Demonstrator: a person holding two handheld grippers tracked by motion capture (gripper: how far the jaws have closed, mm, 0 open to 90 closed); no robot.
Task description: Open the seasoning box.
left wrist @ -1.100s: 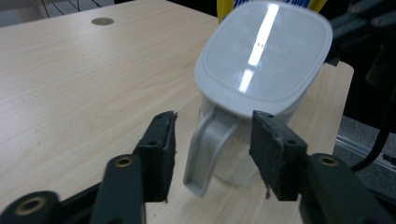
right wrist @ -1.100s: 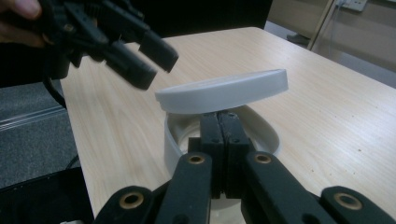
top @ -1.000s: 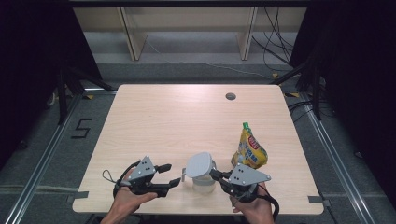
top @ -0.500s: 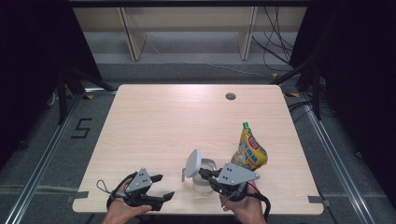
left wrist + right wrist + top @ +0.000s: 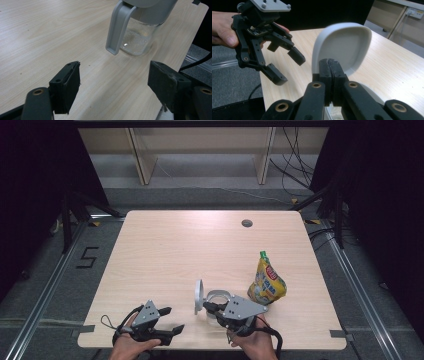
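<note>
Near the front edge of the wooden table [image 5: 165, 255] stands a clear glass jar [image 5: 216, 307] with a grey collar, its grey flip lid [image 5: 199, 296] raised upright on the jar's left side. The right hand-held gripper [image 5: 209, 307] sits over the jar, its jaws pressed together at the base of the lid; the right gripper view shows the lid's pale inner face [image 5: 342, 47] rising just beyond the closed jaw tips. The left hand-held gripper [image 5: 172, 320] rests low at the table's front edge, well to the left of the jar, jaws spread apart and holding nothing. Its own view looks across bare wood to the jar [image 5: 140, 37] and the hanging lid [image 5: 117, 30]. A yellow pouch [image 5: 266, 284] with a green cap stands just right of the jar.
</note>
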